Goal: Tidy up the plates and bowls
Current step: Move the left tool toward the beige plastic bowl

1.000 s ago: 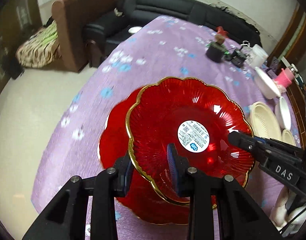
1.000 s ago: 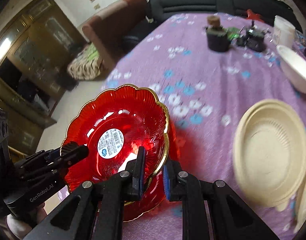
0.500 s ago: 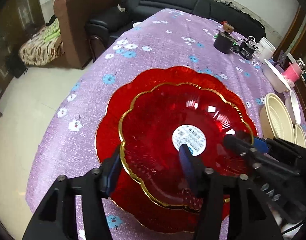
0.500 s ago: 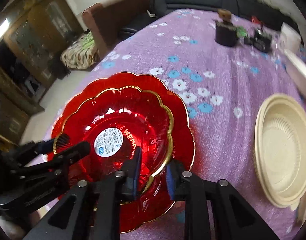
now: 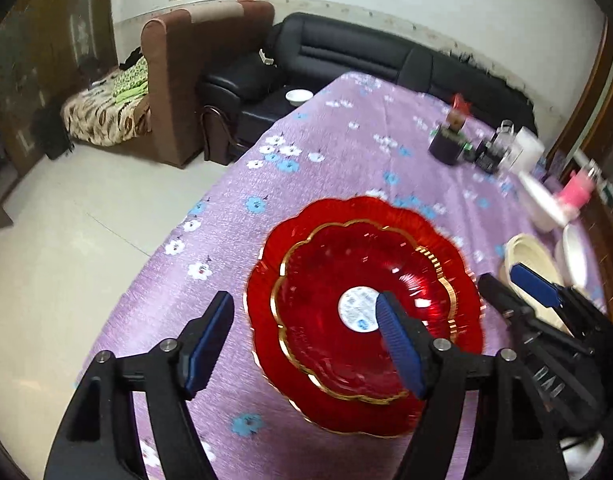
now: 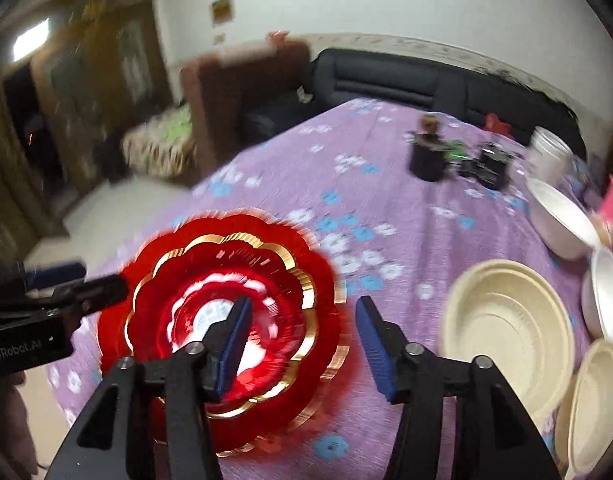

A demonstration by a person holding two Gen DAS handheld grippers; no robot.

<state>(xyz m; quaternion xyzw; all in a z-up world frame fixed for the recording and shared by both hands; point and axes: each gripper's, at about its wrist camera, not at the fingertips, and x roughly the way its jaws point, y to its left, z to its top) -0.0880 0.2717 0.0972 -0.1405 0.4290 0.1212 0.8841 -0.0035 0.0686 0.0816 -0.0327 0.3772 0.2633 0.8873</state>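
A smaller red gold-rimmed plate [image 5: 358, 300] with a white sticker lies nested on a larger red plate [image 5: 266, 264] on the purple flowered tablecloth; both also show in the right wrist view [image 6: 226, 280]. My left gripper [image 5: 306, 340] is open and empty, raised above the stack's left rim. My right gripper [image 6: 302, 340] is open and empty above the stack's right rim. Cream bowls [image 6: 510, 328] and white bowls [image 6: 562, 224] sit to the right.
A black pot with a figurine [image 6: 426, 156], dark gadgets [image 6: 490, 164] and a white cup [image 6: 550, 156] stand at the table's far side. A pink cup [image 5: 574, 196] is far right. The table edge drops to the floor at left; sofas stand beyond.
Both grippers let go of the smaller red plate, opened wide and lifted back. The plate now rests nested on the larger one.
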